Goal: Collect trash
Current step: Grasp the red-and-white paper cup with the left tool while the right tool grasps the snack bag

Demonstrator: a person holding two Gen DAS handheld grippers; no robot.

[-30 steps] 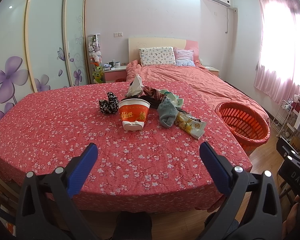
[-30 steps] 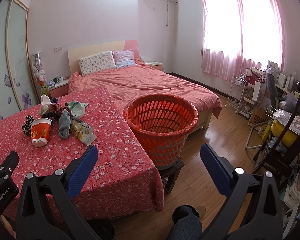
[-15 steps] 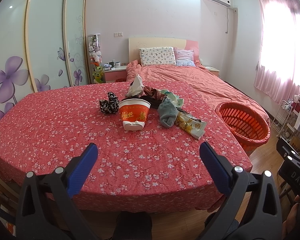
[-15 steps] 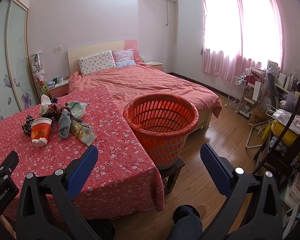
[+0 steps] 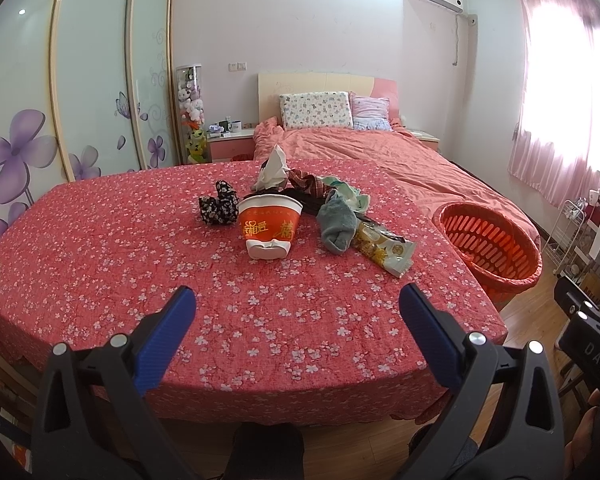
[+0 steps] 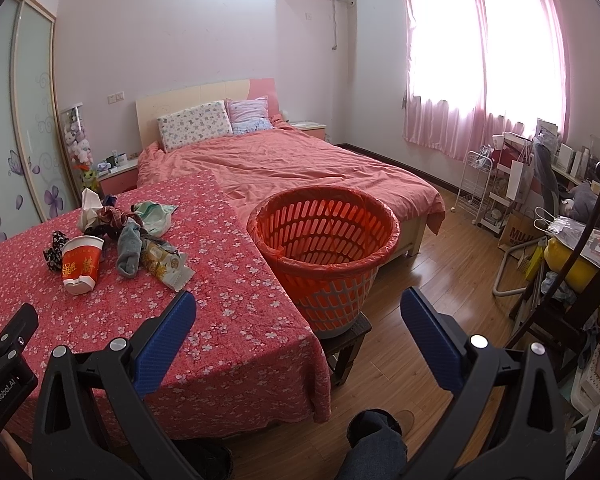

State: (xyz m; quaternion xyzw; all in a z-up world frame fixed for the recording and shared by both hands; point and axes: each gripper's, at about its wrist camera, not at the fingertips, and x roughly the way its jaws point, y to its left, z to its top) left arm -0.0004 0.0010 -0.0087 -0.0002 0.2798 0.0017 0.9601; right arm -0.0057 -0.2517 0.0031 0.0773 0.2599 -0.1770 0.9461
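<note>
Paper cup: light, crushable; likely best pinched gently across the rim.
Left gripper: spread, empty.
Right gripper: spread, empty.

Both grippers, left and right, have black frames, silver screws and ribbed blue pads; dark trousers below.

The right gripper is hovering with its blue fingers spread wide, nothing between them, pointing toward the orange basket, which is sitting on a little dark stool just beside the table. On the floral cloth a red paper cup is lying tipped over, next to a grey sock, a snack wrapper and a crumpled tissue. Part of the left gripper is peeking in at the left edge.
</note>
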